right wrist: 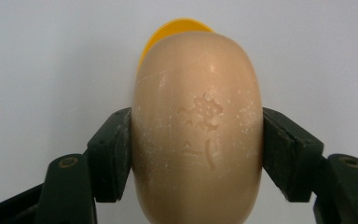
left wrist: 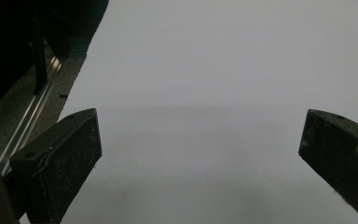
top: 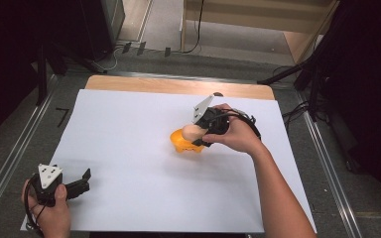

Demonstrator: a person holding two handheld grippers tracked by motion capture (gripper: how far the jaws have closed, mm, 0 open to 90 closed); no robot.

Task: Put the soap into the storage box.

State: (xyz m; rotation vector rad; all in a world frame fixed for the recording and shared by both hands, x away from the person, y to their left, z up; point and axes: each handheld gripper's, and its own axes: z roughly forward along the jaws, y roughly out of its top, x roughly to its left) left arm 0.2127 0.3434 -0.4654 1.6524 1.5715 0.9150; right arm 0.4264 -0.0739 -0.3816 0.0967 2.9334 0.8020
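From the high view, the right claw (top: 197,133) sits out past the middle of the white sheet (top: 129,148) covering the surface, the person's right hand (top: 238,134) wrapped around it, and between its jaws is a beige bar of soap (top: 191,132) poised right over an orange soap dish (top: 183,144) that rests on the sheet. The grey three-cornered plate rides on top of that claw, tilted up. Down at the near left corner, the left claw (top: 84,181) is held low over the sheet by the left hand (top: 54,213), jaws spread, well apart from the soap and dish. Over to the left gripper view: the left claw (left wrist: 200,149) has both black jaws wide apart, bare white sheet (left wrist: 214,70) between them, a metal rail (left wrist: 28,130) along the surface's edge at the left. Now the right gripper view: the right claw (right wrist: 196,154) is clamped on the bar of soap (right wrist: 198,121), one pad pressed flat to each side, an embossed flower mark on the bar's face, and the yellow-orange rim of the soap dish (right wrist: 168,30) peeks out just behind the bar's far end.
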